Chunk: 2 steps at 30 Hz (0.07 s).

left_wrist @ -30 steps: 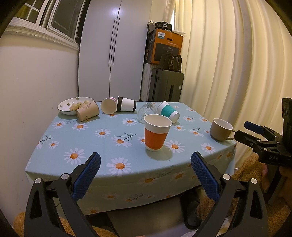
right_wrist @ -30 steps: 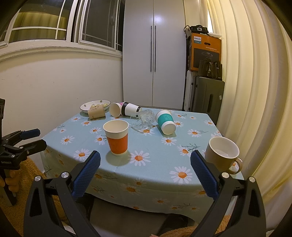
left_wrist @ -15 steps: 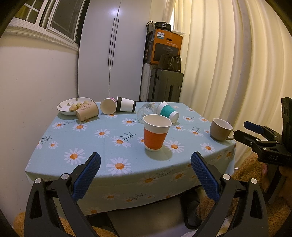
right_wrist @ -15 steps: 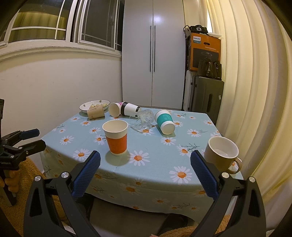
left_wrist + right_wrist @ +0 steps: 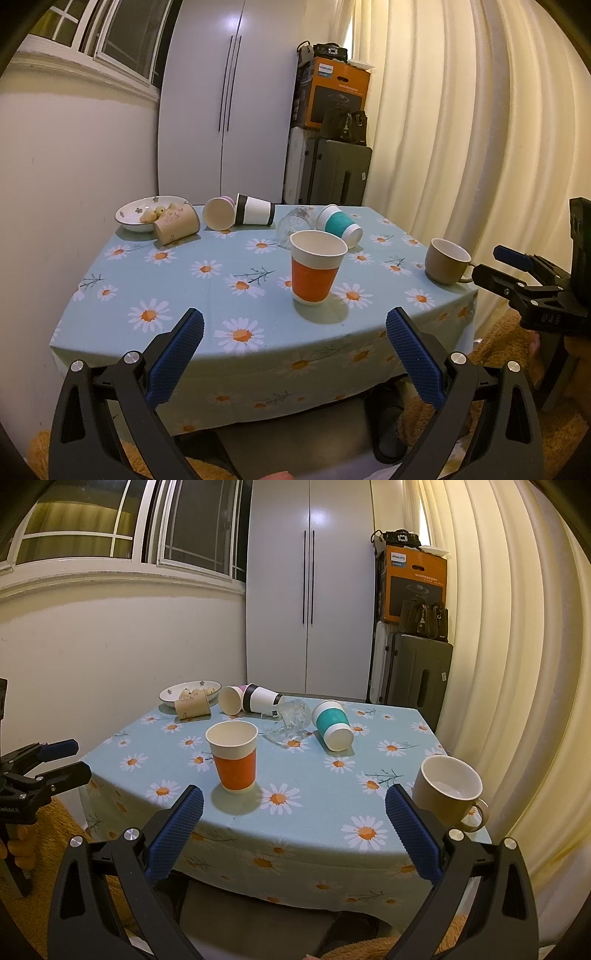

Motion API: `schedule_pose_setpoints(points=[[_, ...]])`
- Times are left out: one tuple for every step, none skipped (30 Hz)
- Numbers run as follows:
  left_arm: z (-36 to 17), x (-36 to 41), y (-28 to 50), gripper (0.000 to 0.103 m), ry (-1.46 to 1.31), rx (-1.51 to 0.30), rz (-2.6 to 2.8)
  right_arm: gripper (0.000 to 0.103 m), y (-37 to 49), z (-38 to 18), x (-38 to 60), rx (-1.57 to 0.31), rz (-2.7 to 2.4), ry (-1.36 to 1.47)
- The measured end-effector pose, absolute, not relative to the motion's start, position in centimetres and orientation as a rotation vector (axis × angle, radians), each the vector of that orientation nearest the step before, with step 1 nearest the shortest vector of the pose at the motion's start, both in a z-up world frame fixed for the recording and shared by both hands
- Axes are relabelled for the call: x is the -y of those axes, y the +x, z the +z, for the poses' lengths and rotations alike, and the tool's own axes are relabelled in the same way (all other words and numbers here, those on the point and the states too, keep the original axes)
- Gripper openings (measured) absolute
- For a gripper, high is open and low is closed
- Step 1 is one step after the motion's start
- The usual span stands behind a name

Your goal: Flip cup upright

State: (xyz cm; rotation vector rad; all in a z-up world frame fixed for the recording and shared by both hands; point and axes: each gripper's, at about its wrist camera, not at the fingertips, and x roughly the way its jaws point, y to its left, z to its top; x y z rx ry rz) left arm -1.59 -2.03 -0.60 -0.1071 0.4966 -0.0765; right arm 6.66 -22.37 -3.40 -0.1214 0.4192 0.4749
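An orange cup (image 5: 317, 269) (image 5: 234, 755) stands upright mid-table. A teal cup (image 5: 338, 224) (image 5: 332, 724), a clear glass (image 5: 293, 226) (image 5: 290, 722), a black-banded white cup (image 5: 255, 214) (image 5: 260, 702), a pink-based cup (image 5: 219, 213) (image 5: 231, 699) and a kraft cup (image 5: 176, 223) (image 5: 192, 707) lie on their sides at the back. My left gripper (image 5: 293, 356) and right gripper (image 5: 293, 834) are open and empty, both short of the table's front edge. The right gripper also shows in the left wrist view (image 5: 517, 269), and the left in the right wrist view (image 5: 55, 760).
A beige mug (image 5: 445, 265) (image 5: 447, 794) stands upright at the right front corner. A bowl with food (image 5: 147, 213) (image 5: 188, 691) sits back left. The daisy tablecloth (image 5: 207, 295) covers the table. A wall is left, curtains right, a suitcase (image 5: 417, 672) behind.
Both grippers have drifted very slightly; the scene shifts a few pixels. Nothing on the table has moved.
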Motion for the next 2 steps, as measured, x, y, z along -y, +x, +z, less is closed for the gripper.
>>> schedule_pose_setpoints(points=[[-0.59,2.03,-1.60,0.096,-0.106,-0.496,-0.080,0.098,6.72,-3.45,22.38,-0.421,0.475,-0.123],[-0.60,2.00,-1.60,0.096,-0.104,-0.496,-0.081,0.098,6.74,-3.43,22.31,-0.424,0.474,-0.123]])
